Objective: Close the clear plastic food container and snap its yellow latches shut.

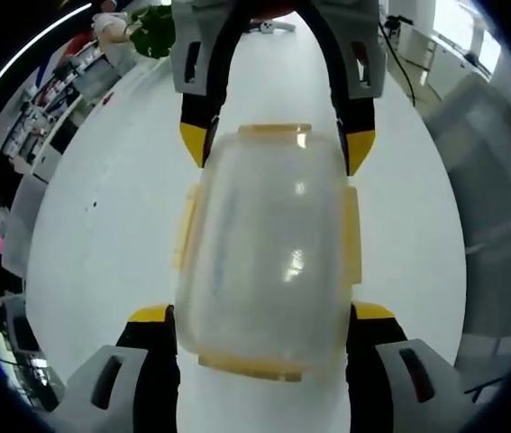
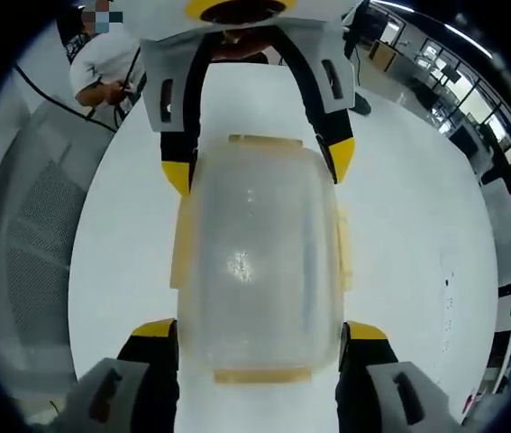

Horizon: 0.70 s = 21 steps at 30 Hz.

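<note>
Clear plastic container [image 1: 264, 262] bracketed on the white desk [image 1: 102, 234].
We hold both hand-held grippers [image 1: 264, 320] [image 2: 260, 334] spread around it; uneven pressing could skid it.

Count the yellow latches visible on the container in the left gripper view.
4: far end, near end, left side, right side of the clear container.

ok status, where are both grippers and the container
Left gripper and right gripper open, jaws straddling opposite ends of the clear plastic food container. Lid on, yellow latches look unsnapped. White table, nothing blocking.
</note>
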{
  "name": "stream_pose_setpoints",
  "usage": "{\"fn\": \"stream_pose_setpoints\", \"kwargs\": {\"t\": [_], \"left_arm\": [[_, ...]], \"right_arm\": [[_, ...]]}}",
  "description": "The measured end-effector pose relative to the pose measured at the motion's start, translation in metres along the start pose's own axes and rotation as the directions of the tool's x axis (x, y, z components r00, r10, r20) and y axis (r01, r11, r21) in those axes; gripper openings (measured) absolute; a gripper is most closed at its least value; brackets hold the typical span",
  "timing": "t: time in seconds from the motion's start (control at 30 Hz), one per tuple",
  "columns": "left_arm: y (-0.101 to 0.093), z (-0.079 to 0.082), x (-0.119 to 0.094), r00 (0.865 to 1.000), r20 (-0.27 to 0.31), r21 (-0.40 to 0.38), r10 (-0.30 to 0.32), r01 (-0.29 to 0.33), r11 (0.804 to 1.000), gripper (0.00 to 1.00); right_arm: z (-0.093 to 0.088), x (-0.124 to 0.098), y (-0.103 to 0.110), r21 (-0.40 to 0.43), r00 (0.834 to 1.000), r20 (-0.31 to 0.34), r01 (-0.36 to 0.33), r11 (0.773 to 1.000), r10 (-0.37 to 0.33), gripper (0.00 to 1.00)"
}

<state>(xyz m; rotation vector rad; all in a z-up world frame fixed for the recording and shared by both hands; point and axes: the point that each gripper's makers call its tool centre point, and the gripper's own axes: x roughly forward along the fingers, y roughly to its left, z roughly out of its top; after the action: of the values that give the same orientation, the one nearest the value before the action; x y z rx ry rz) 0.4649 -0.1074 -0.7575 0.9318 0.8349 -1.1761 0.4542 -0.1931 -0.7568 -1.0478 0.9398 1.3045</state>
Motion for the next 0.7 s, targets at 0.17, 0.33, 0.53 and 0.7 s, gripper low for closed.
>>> {"fn": "stream_pose_setpoints", "kwargs": {"t": [0.17,0.33,0.53,0.7], "left_arm": [[0.005,0.0,0.001,1.0,0.008,0.003,0.003,-0.003,1.0,0.74],[0.013,-0.001,0.002,1.0,0.013,0.005,0.009,-0.009,1.0,0.74],[0.022,-0.001,0.005,1.0,0.013,0.011,0.011,-0.011,1.0,0.74],[0.031,-0.001,0.006,1.0,0.013,0.013,0.013,-0.013,1.0,0.75]], "right_arm": [[0.001,0.0,-0.005,0.004,1.0,-0.001,0.003,1.0,-0.003,0.71],[0.002,0.001,-0.012,0.007,1.0,-0.001,0.007,1.0,-0.007,0.71],[0.002,0.002,-0.02,0.013,1.0,0.006,0.01,1.0,-0.01,0.71],[0.002,0.003,-0.03,0.013,1.0,0.01,0.01,1.0,-0.01,0.71]]}}
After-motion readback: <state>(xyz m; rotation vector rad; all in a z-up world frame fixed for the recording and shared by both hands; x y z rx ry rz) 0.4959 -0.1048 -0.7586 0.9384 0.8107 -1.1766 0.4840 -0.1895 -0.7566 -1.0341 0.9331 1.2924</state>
